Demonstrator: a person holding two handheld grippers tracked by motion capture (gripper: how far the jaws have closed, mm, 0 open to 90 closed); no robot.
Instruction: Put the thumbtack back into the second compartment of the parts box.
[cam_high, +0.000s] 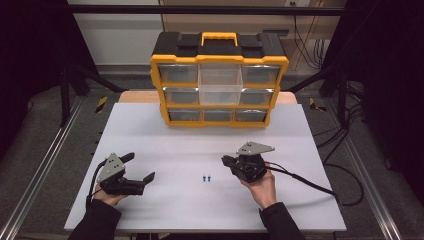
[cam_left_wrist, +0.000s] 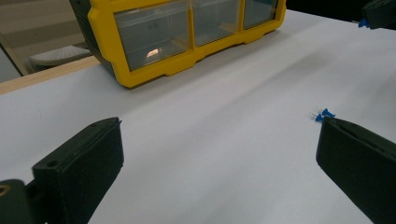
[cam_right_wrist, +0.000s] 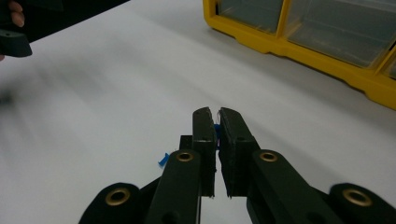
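A person seated at a white table (cam_high: 165, 145) works with two hand-held grippers in front of a yellow-and-black drawer organizer (cam_high: 219, 80). The right gripper (cam_right_wrist: 217, 116) is clenched on a small blue push pin (cam_right_wrist: 216, 128), a sliver of blue showing in the narrow gap between its two black pads; in the high view this gripper (cam_high: 226, 161) sits in the person's right hand, lifted just off the table with its grey plate on top. Two more blue push pins (cam_high: 206, 178) lie side by side on the bare table between the two hands, nearer the person than the organizer; in the left gripper view they (cam_left_wrist: 323, 115) lie just beyond the tip of one jaw. The left gripper (cam_high: 140, 170) rests low near the table's left front, released, its jaws spread wide with nothing between them. The organizer stands at the far edge, its middle clear drawer (cam_high: 220, 86) pulled partly out.
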